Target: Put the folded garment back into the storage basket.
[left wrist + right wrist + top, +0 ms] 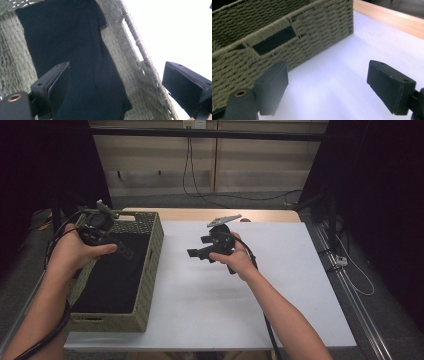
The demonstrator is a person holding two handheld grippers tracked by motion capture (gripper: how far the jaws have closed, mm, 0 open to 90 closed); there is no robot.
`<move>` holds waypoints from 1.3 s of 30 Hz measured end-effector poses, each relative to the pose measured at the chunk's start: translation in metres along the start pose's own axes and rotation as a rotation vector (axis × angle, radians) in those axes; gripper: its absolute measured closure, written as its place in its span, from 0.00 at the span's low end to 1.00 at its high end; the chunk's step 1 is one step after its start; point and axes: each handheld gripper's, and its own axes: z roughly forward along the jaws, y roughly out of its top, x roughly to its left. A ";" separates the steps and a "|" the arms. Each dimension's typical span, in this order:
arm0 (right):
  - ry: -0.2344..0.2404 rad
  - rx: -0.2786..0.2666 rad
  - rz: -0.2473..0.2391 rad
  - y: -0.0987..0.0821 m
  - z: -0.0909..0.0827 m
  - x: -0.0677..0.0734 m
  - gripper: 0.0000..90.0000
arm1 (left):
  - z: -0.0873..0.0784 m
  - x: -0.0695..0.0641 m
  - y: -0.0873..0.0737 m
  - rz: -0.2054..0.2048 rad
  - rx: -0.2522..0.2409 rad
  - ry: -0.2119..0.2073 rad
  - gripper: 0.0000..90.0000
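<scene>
The left tongs (122, 251) hang with jaws wide apart and empty over the woven basket (152, 270) at the frame's left, above the black cloth (112, 280) lying inside it. At centre, the right tongs (195, 253) also gape empty above the white bench (225, 305), pointing toward the basket.

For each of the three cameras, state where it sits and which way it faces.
High view: above the person's side, looking forward and down on the white table; both forearms, left gripper and right gripper show.
Left gripper view: rides the left gripper, looks down into the woven basket at the black cloth; its open jaws show.
Right gripper view: rides the right gripper, faces the basket's outer wall across the table; its open jaws show.
All three share the basket.
</scene>
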 end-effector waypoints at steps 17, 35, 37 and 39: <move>-0.046 0.027 0.002 -0.031 -0.044 -0.008 0.18 | 0.013 -0.010 0.009 0.034 -0.013 -0.025 0.10; -0.091 0.051 0.014 -0.061 -0.080 -0.017 0.18 | 0.018 -0.012 0.009 0.041 -0.040 -0.044 0.10; -0.093 0.053 0.015 -0.064 -0.083 -0.018 0.18 | 0.017 -0.011 0.009 0.051 -0.058 -0.042 0.10; -0.092 0.052 0.019 -0.067 -0.086 -0.019 0.18 | 0.016 -0.012 0.009 0.049 -0.073 -0.048 0.10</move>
